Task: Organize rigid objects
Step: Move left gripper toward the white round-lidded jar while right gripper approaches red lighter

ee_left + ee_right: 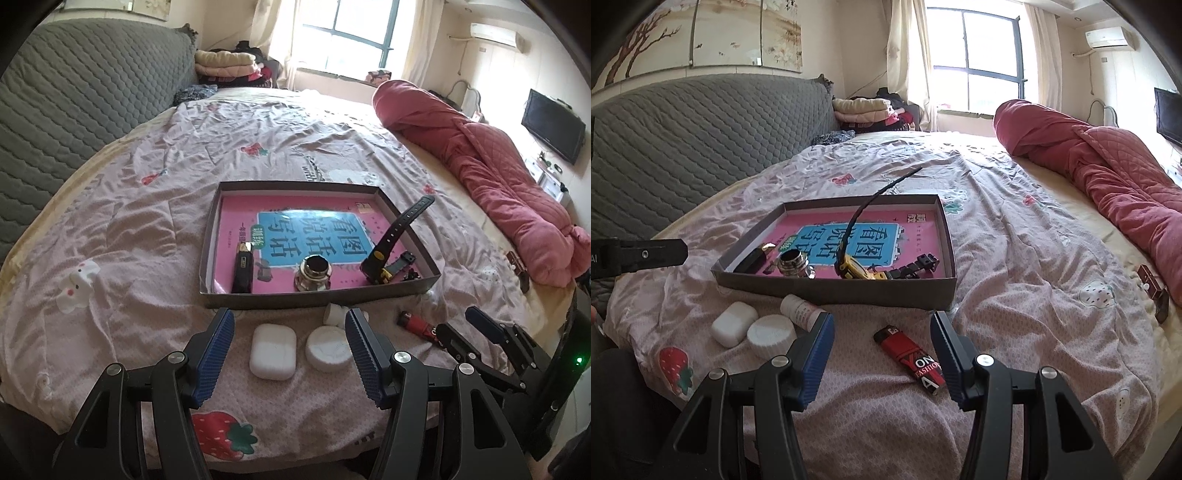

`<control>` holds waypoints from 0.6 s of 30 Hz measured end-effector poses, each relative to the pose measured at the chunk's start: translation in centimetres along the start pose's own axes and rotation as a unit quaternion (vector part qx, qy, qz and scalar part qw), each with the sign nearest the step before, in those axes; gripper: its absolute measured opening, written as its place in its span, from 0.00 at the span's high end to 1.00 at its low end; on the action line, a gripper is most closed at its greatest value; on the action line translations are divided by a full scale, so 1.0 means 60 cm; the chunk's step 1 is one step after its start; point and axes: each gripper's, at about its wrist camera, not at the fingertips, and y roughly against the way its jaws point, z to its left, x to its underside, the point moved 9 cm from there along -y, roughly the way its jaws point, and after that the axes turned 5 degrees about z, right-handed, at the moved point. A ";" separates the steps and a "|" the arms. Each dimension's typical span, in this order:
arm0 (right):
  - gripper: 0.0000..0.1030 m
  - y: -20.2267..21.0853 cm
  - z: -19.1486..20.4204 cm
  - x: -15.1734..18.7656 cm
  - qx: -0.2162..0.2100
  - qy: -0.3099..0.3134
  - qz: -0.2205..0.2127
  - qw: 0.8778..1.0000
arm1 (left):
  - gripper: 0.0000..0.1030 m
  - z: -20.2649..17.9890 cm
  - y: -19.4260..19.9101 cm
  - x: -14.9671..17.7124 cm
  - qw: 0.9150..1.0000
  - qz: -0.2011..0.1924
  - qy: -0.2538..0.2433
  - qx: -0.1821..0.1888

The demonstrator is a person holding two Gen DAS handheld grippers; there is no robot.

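- My left gripper [290, 354] is released, jaws spread wide with nothing pressed between the pads; the white earbud case [272, 356] and the round white lid [328, 349] both lie on the bedspread [147, 221] inside the gap, side by side.
- The case sits toward the left pad, its long axis running roughly along the fingers, so the pads would close across its short width. The lid is just beside the right pad.
- My right gripper [882, 354] is also released and empty. The red lighter [911, 360] lies between its jaws, nearer the right pad, its long axis slanted across the gap, not square to the fingers.
- A small white bottle [799, 310] lies on its side just ahead of the right gripper's left finger, near the box wall.
- The shallow box [849, 291] stands just beyond both grippers, already holding a watch [391, 236], a metal ring piece [313, 271] and a dark lighter [243, 271].
- I judge the left hand nearer the case, the right nearer the red lighter; a slight wrist roll would square it.
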 end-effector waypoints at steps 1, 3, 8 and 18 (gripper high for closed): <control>0.48 0.000 0.000 0.001 0.000 0.001 0.001 1.000 | 0.38 -0.002 -0.001 0.001 1.000 0.001 -0.002 0.001; 0.48 -0.001 -0.002 0.002 0.001 0.001 0.003 1.000 | 0.38 -0.005 -0.002 0.003 1.000 0.003 -0.003 0.001; 0.48 -0.004 -0.008 0.005 -0.001 -0.005 0.007 1.000 | 0.38 -0.012 -0.006 0.009 1.000 0.008 -0.007 0.004; 0.48 -0.010 -0.012 0.011 -0.004 -0.009 0.017 1.000 | 0.38 -0.027 -0.026 0.029 0.999 0.029 -0.019 0.005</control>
